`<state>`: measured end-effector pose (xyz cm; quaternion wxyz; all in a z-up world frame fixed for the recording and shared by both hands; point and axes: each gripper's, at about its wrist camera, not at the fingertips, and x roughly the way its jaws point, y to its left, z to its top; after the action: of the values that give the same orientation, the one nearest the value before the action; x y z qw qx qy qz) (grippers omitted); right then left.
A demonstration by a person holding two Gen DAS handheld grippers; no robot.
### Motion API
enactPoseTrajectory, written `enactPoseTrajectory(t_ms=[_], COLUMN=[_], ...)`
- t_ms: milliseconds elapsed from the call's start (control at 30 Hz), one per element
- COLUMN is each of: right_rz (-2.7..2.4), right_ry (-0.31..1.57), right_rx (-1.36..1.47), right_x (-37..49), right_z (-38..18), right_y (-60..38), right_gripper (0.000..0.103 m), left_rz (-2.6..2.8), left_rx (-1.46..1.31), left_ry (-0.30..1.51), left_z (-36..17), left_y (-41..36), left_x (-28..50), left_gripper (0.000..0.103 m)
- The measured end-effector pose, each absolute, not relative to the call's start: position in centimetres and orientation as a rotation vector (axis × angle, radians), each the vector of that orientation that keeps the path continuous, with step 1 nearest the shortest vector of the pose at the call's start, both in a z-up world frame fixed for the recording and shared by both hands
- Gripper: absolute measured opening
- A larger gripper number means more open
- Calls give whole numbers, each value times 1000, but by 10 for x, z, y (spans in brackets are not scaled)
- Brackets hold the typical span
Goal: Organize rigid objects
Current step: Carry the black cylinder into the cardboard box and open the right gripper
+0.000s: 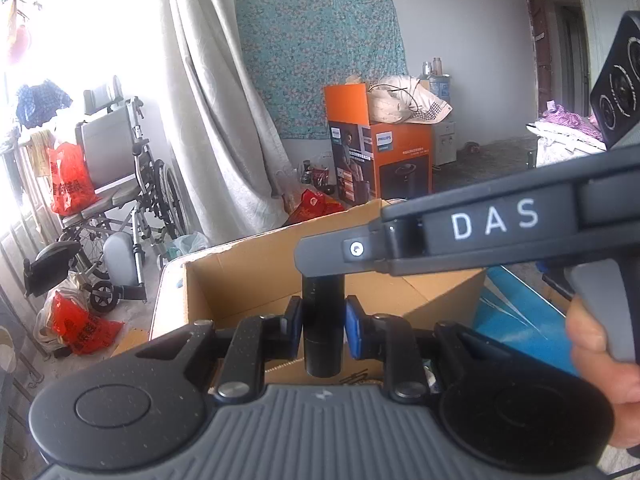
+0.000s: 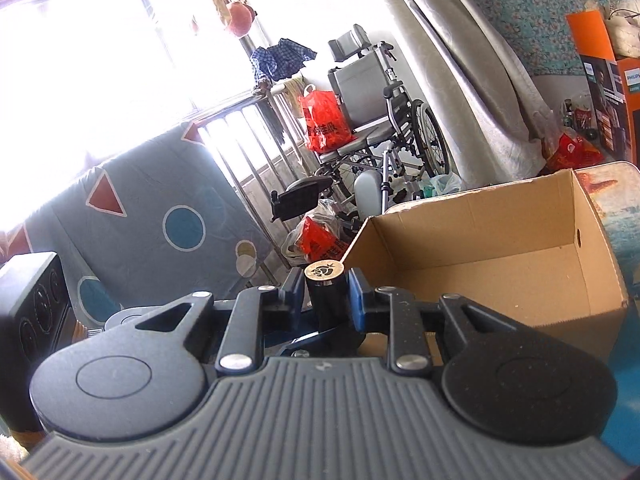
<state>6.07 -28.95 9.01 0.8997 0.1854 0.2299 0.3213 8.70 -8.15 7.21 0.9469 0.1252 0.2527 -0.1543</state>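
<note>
Both jaws are clamping one black tube (image 1: 323, 320) each above the cardboard box (image 2: 500, 276), whose visible floor is lying bare; depositing remains.

Black tube (image 1: 322, 320) between blue pads (image 1: 354, 330); second black tube (image 2: 329, 296) with gold patterned cap. Brown cardboard box (image 2: 500, 276). Orange Philips box (image 1: 402, 160). Red bags (image 2: 325, 122). Teal floral cloth (image 1: 316, 60). Grey sheet (image 2: 160, 216) with red triangles, blue circles.

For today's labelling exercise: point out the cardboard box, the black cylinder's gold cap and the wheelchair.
cardboard box (image 2: 500, 268), right wrist view, inner floor.
gold cap (image 2: 325, 270), right wrist view, top face.
wheelchair (image 1: 108, 152), left wrist view, backrest.
</note>
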Motion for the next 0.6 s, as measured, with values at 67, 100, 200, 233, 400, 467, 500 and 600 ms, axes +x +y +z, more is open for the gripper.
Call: enactPoseTrajectory(t_ms=[67,100,200,233,400,467,500,600], right_rz=[688,695,713,712,682,669,667,659], right_ry=[514,543,674,725,960,1031,1061,1139], right_rx=[387,390,409,422,529,561,566,563], right_x=[85,99,152,168,241,263,274,301], right_z=[101,105,103,98,59,43,35,14], right_y=[-286,-284,-274,-272,-261,-259,-255,-239], right_gripper=[22,22,22,22,22,22,22,22], left_rz=[-301,-293,-287,-287,-278,-265,-258,-234], left_rx=[256,253,259,252,244,250,255,292], left_ry=[548,573,650,687,834,876,895,947], left_z=[77,79,75,71,44,33,29,14], left_y=[-77,-76,-72,-70,-62,-61,-61,-64], left_x=[106,116,152,165,216,234,241,261], left_gripper=[23,23,23,23,23,23,23,23])
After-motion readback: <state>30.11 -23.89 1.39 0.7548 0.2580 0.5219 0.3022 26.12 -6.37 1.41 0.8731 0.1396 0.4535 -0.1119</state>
